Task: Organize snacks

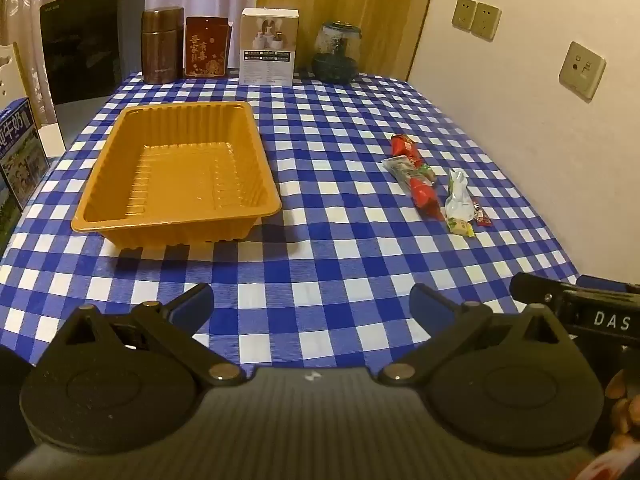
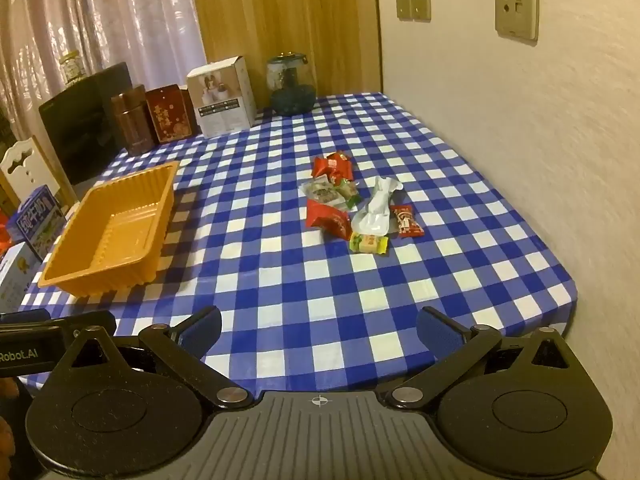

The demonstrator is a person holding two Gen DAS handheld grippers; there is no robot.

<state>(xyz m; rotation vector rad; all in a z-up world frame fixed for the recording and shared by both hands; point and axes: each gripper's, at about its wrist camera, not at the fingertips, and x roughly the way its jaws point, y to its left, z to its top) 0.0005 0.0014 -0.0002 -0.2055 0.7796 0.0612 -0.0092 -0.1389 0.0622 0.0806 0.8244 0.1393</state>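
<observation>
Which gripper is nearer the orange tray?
Left. The left gripper hangs open just in front of the orange tray, slightly to its right. The right gripper is open too, further right, nearer the snack pile.

Checked table (image 2: 280, 280) bears orange tray (image 2: 116, 232), snack packets (image 2: 348, 204), back-row containers (image 2: 224, 96)

On the tabletop (image 1: 320, 240) a tray (image 1: 176, 176) lies to the left, and a cluster of snack packets (image 1: 432, 184) lies well apart to its right. Behind the tray, along the far edge, stand a canister (image 1: 162, 46), a tin (image 1: 206, 46), a box (image 1: 269, 46) and a jar (image 1: 336, 52), left to right.
</observation>
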